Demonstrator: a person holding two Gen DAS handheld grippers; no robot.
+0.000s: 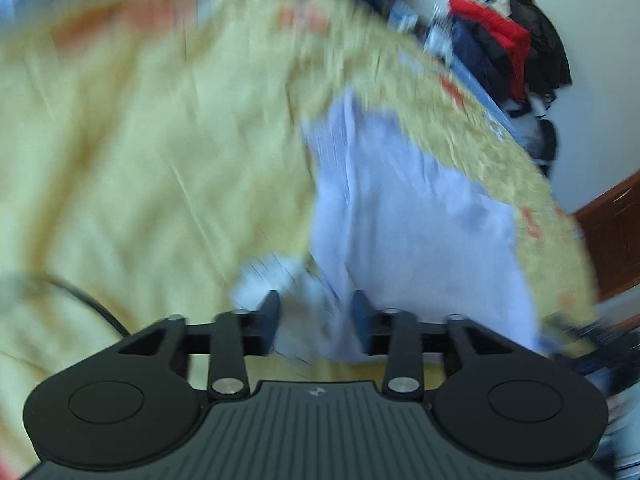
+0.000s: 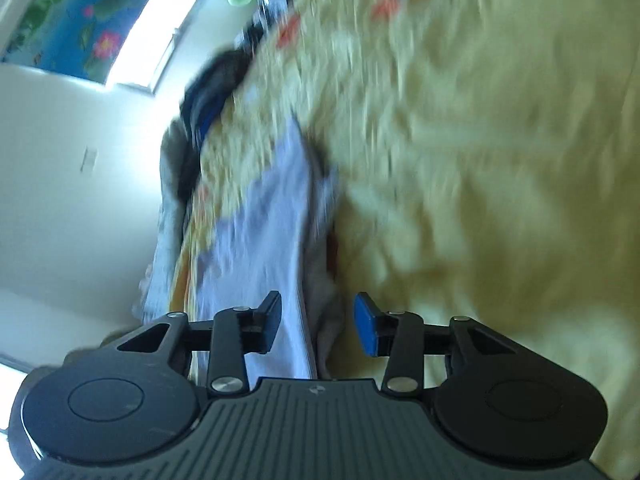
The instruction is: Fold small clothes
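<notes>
The pale lilac garment (image 1: 420, 220) lies on a yellow bedspread (image 1: 140, 160), and both pictures are heavily blurred. In the left wrist view its near edge fills the gap at the bottom centre between the fingers of the left gripper (image 1: 316, 316); the jaws stand apart and the pads do not appear to press on the cloth, so the tool is released. A whitish bunched part (image 1: 272, 276) of the fabric sits just above the left finger. From there the garment runs up the middle right of the frame, narrowing toward a ridge of the bedspread that crosses diagonally from upper centre to lower right. A dark cable (image 1: 96, 304) curves across the spread at lower left. Farther off, in the upper right, a pile of clothes (image 1: 504, 44) in red, navy and black stands against a pale wall, with brown wooden furniture (image 1: 612, 232) at the right edge.

In the right wrist view the right gripper (image 2: 318, 320) is likewise released, its jaws apart, a blue pad (image 2: 366, 328) showing on the right finger. The garment (image 2: 260, 232) passes beside the left finger and into the gap, then stretches up the centre left. Dark clothes (image 2: 216, 84) lie beyond it, and a flowered curtain (image 2: 72, 12) beside a bright window (image 2: 156, 28) fills the upper left.
</notes>
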